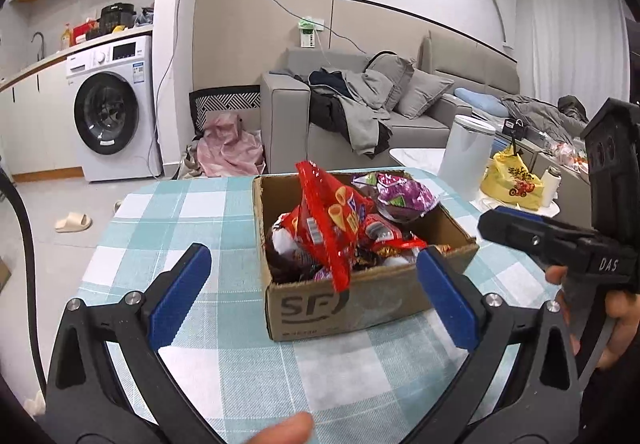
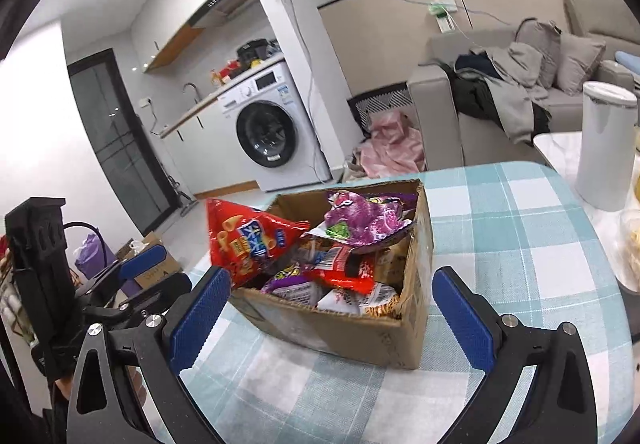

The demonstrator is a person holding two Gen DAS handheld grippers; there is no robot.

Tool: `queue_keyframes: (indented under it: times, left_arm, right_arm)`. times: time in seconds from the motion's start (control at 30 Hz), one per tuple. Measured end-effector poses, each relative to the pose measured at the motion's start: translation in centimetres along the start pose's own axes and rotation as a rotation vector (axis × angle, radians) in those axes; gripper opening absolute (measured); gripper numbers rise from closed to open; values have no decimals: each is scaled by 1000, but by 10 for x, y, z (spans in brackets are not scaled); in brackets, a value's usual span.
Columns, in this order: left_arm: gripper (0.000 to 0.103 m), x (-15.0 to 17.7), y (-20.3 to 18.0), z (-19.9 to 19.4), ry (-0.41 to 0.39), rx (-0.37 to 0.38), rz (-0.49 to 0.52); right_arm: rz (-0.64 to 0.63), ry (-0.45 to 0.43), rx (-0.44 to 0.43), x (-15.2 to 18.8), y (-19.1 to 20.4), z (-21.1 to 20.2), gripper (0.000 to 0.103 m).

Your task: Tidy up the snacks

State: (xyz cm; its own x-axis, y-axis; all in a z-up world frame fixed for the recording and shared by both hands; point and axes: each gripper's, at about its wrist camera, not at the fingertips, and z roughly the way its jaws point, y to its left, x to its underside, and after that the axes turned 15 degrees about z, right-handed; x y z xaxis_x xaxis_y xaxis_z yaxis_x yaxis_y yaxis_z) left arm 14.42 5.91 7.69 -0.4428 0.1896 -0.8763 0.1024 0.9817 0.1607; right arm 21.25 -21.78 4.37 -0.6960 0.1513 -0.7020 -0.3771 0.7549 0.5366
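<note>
Both jaws gape with nothing in them, my left gripper [image 1: 314, 290] and right gripper [image 2: 332, 314] flanking the cardboard box [image 1: 360, 304] of snacks on the checked tablecloth [image 1: 180, 211], where the tall red bag [image 1: 328, 228] leaning over the rim looks ready to topple out if I nudge it.

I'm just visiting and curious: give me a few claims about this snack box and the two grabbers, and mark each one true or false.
1. The cardboard box stands on a checked tablecloth. True.
2. The left gripper is clamped on a snack. False: its jaws stand open and hold nothing.
3. A red snack bag sticks up over the box rim. True.
4. The right gripper is shut. False: it is open.
5. The box is empty. False: it is full of snack packets, among them a purple bag.
</note>
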Motion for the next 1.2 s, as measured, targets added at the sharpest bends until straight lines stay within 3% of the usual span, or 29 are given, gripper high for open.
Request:
queue_keyframes:
  times: [0.2, 0.5, 0.7, 1.2]
  left_arm:
    - [102, 24, 2, -13, -12, -2, -19]
    - [102, 54, -2, -13, -17, -59, -4]
    - [102, 64, -4, -7, -29, -76, -10]
    - [102, 74, -8, 7, -25, -78, 4]
  right_arm:
    - [-50, -39, -35, 20, 6, -14, 103]
    - [-148, -107, -2, 54, 10, -18, 103]
    - [-156, -170, -22, 62, 7, -23, 103]
    - [-183, -209, 1, 72, 1, -21, 103]
